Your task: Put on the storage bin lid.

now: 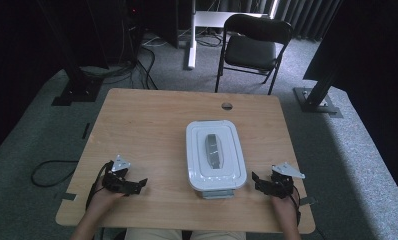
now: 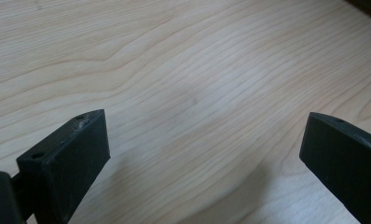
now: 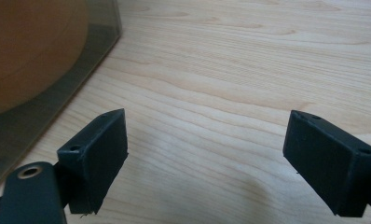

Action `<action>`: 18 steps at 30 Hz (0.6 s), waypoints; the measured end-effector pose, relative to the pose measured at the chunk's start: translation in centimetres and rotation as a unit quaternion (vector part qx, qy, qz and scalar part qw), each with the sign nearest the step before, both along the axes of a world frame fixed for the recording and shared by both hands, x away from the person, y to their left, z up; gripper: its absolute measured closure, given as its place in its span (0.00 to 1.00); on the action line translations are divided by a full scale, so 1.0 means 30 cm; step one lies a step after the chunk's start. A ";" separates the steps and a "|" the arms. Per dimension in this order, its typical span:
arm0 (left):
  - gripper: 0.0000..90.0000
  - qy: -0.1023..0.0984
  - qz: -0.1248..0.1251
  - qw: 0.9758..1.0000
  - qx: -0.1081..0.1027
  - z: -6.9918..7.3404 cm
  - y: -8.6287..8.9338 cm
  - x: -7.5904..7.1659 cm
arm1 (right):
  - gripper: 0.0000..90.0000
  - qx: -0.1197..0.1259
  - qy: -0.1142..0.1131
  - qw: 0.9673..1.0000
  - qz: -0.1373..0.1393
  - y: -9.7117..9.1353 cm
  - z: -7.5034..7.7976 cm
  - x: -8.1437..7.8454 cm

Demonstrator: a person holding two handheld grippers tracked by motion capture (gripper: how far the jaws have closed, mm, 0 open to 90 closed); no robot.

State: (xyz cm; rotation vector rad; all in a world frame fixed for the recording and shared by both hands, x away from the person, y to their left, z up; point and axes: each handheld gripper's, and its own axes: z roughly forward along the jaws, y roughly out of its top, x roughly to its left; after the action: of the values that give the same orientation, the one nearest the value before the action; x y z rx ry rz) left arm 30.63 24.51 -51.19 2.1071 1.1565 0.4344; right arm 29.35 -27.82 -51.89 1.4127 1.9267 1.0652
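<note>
Left gripper: jaws spread wide, holding nothing, over the bare light wooden table. Right gripper: jaws likewise spread, empty. Between the two grippers, near the right one, lies the white rectangular plastic container with a translucent lid; a dark oblong item shows through the lid. In the right gripper view, its clear wall stands beyond the left-hand jaw. No legible writing.

Your left gripper: low, jaws spread wide, pointing right | your right gripper: low, jaws spread wide, pointing left | both your hands grip from the near edge, well apart
</note>
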 end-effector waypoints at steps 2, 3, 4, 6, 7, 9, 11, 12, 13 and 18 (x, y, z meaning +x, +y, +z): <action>0.02 -0.002 0.003 1.000 -0.003 0.001 0.010 -0.006 | 0.15 0.001 0.000 1.000 -0.003 -0.005 0.001 -0.006; 0.02 -0.003 0.004 1.000 -0.005 0.001 0.014 -0.008 | 0.15 0.001 0.000 1.000 -0.003 -0.005 0.001 -0.006; 0.02 -0.004 0.009 1.000 -0.006 0.001 0.030 -0.016 | 0.15 -0.002 0.000 1.000 -0.006 -0.008 0.001 -0.012; 0.02 -0.004 0.013 1.000 -0.007 0.000 0.042 -0.023 | 0.15 -0.004 0.001 1.000 -0.009 -0.014 -0.001 -0.019; 0.02 -0.004 0.013 1.000 -0.007 0.000 0.042 -0.023 | 0.15 -0.004 0.001 1.000 -0.009 -0.014 -0.001 -0.019; 0.02 -0.001 0.017 1.000 -0.005 -0.003 0.055 -0.034 | 0.14 -0.008 -0.001 1.000 -0.014 -0.022 -0.002 -0.026; 0.02 -0.001 0.021 1.000 -0.004 -0.007 0.066 -0.042 | 0.14 -0.011 -0.002 1.000 -0.020 -0.026 -0.003 -0.034; 0.02 0.001 0.024 1.000 -0.007 -0.010 0.073 -0.047 | 0.14 -0.006 -0.001 1.000 -0.024 -0.033 -0.003 -0.041; 0.02 0.001 0.024 1.000 -0.006 -0.011 0.077 -0.050 | 0.14 -0.006 -0.001 1.000 -0.024 -0.033 -0.003 -0.041; 0.02 0.000 0.039 0.999 0.002 -0.013 0.108 -0.068 | 0.14 -0.003 0.002 0.999 -0.036 -0.049 -0.004 -0.057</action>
State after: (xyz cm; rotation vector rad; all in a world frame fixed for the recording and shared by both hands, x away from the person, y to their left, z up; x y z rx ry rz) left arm 28.58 27.74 -51.57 2.0710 1.2416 0.4728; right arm 27.65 -29.30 -52.02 1.4708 1.8657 1.0217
